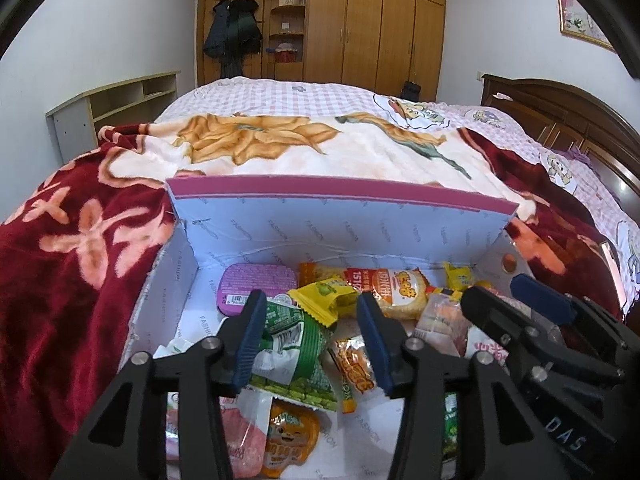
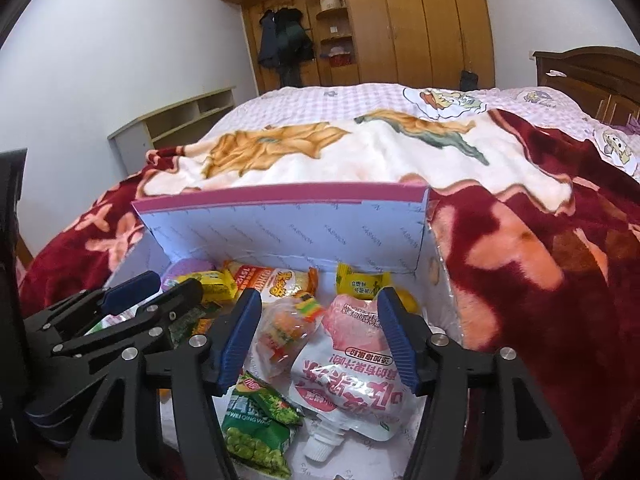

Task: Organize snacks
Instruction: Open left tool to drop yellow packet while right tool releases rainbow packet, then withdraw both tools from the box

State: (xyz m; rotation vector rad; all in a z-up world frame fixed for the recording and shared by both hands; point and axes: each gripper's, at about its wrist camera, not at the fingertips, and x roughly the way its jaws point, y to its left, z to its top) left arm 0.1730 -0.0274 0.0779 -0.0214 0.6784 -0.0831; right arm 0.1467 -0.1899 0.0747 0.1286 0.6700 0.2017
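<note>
A white cardboard box [image 1: 328, 224] with a pink-edged lid flap stands open on the bed and holds several snack packs. My left gripper [image 1: 312, 344] is open over its left half, above a green pea snack bag [image 1: 296, 344], a yellow packet [image 1: 324, 300] and a purple tin [image 1: 256, 288]. My right gripper [image 2: 316, 340] is open over the right half, above a white and pink drink pouch [image 2: 352, 380] and a clear candy bag [image 2: 284, 332]. The box also shows in the right wrist view [image 2: 288, 228]. Each gripper shows in the other's view, right [image 1: 532, 316] and left [image 2: 132, 308].
The box sits on a red and cream floral blanket [image 1: 68, 248] over a pink checked bed [image 1: 288, 96]. A wooden wardrobe [image 1: 372, 20] stands behind, a low shelf unit [image 1: 116, 108] at the left wall, and a dark headboard [image 1: 560, 112] at the right.
</note>
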